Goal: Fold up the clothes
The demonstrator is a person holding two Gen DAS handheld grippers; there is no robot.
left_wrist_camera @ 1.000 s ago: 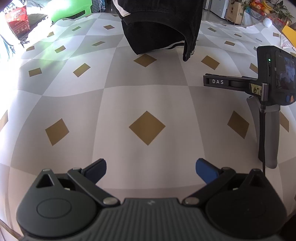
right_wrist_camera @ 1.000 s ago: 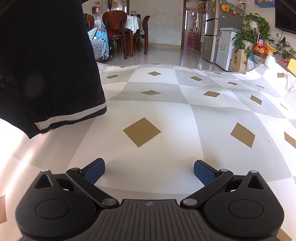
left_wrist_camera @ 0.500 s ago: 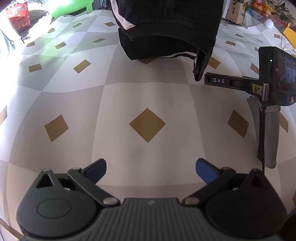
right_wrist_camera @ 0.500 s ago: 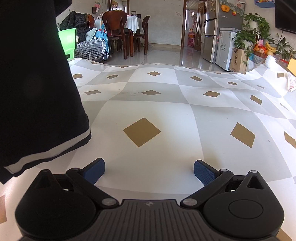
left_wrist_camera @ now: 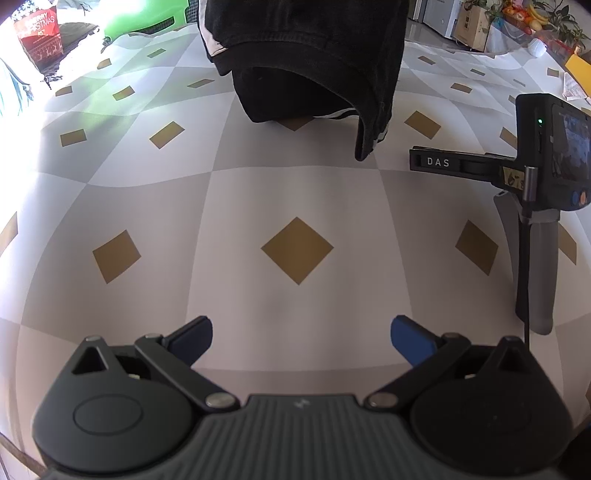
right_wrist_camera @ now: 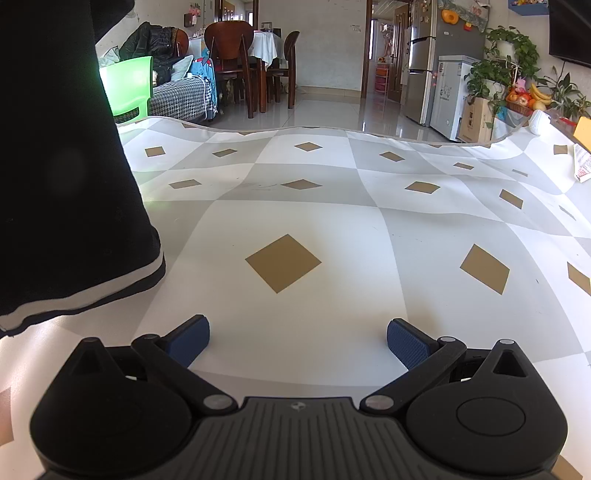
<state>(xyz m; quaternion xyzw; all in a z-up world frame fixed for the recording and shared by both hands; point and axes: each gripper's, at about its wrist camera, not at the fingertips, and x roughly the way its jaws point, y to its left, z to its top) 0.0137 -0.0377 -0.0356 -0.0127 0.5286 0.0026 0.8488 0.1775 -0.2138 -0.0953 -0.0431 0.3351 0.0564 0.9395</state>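
A black garment with white trim (left_wrist_camera: pixel 306 59) hangs down at the top of the left wrist view, its lower hem touching the checked cloth (left_wrist_camera: pixel 295 192). In the right wrist view the same black garment (right_wrist_camera: pixel 62 166) fills the left side, its white-striped hem low over the cloth. My left gripper (left_wrist_camera: pixel 301 332) stands open, well short of the garment, nothing between its blue pads. My right gripper (right_wrist_camera: pixel 298 334) is open too, with the garment to its left. The right gripper's body (left_wrist_camera: pixel 535 177) shows at the right edge of the left wrist view.
The table cloth (right_wrist_camera: pixel 332 221) has grey and white squares with tan diamonds. Beyond its far edge are a green chair (right_wrist_camera: pixel 127 88), dining chairs (right_wrist_camera: pixel 229 62), a fridge (right_wrist_camera: pixel 424 66) and plants (right_wrist_camera: pixel 513 55). A red bag (left_wrist_camera: pixel 38 35) lies at the far left.
The hanging garment has shifted: it swings left in the right wrist view, uncovering the green chair, and sways in the left wrist view. Both grippers have stayed open and still.
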